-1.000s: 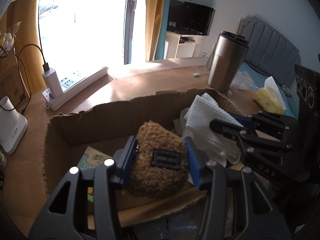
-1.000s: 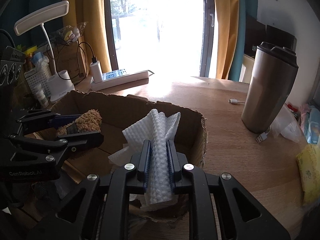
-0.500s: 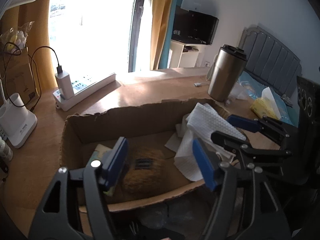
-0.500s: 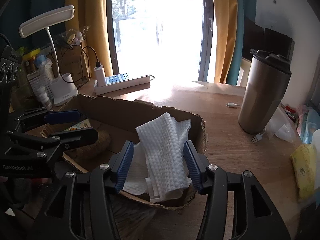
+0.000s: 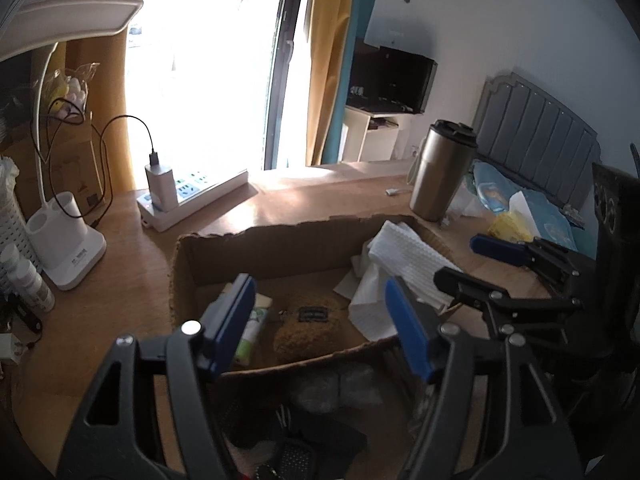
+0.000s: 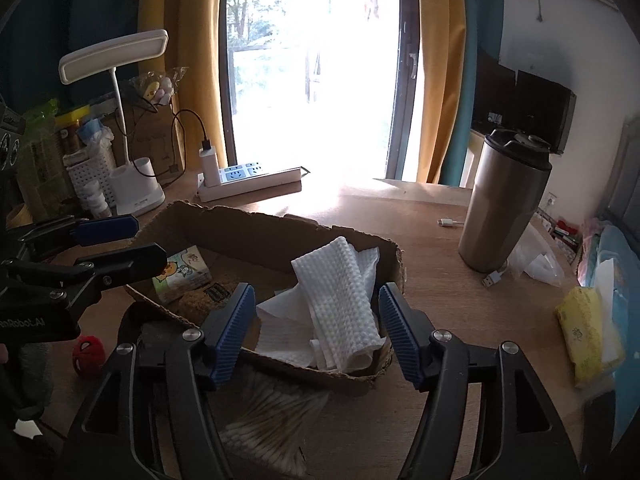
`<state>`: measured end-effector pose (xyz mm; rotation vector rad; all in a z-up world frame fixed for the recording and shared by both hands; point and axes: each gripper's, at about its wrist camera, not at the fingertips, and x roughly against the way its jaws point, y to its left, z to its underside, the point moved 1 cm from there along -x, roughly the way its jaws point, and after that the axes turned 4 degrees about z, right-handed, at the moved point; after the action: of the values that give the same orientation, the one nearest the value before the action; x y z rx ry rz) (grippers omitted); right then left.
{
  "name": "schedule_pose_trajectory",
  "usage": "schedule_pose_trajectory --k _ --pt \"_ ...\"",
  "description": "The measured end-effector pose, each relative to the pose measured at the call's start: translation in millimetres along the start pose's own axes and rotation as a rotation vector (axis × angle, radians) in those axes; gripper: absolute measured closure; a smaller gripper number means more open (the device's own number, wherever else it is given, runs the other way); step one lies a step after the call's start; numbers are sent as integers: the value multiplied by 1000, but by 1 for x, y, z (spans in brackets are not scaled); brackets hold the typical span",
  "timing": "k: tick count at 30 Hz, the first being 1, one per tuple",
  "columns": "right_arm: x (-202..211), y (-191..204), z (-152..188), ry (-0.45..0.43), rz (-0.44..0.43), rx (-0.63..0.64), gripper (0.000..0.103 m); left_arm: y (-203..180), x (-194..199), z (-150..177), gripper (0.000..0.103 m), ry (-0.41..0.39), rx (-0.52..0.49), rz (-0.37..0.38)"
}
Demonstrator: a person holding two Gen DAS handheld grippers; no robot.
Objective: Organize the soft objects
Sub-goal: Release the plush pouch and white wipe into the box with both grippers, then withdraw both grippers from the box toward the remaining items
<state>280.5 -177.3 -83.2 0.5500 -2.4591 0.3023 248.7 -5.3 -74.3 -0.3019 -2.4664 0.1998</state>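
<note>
A shallow cardboard box (image 5: 280,240) (image 6: 256,228) sits on the wooden desk. A brown fuzzy pouch (image 5: 308,330) (image 6: 200,298) with a dark label lies on its floor beside a small tissue pack (image 5: 252,326) (image 6: 182,270). A white waffle cloth (image 5: 404,256) (image 6: 340,300) lies in the box's right end over thin white tissue. My left gripper (image 5: 320,320) is open and empty, above the box's near wall over the pouch. My right gripper (image 6: 316,328) is open and empty, above the cloth.
A steel tumbler (image 6: 504,204) (image 5: 440,172) stands to the right of the box. A white power strip (image 6: 248,180) and a desk lamp (image 6: 132,184) stand behind. A yellow tissue pack (image 6: 584,332), a red ball (image 6: 88,354) and a bag of cotton swabs (image 6: 272,416) lie nearby.
Both grippers opened and drew back upward. The pouch dropped from the left gripper onto the box floor; the white cloth dropped from the right gripper into the box's right end.
</note>
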Motion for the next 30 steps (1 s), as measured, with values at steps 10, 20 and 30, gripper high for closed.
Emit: schedule_pose_trajectory --k 10,20,30 --pt "22 10 5 -15 20 8 29 0 27 9 29 -37 10 3" --pt "38 15 15 -20 45 0 20 7 49 24 18 -60 45 3" --pt "42 21 33 4 36 -5 18 15 57 50 18 -40 76 -26"
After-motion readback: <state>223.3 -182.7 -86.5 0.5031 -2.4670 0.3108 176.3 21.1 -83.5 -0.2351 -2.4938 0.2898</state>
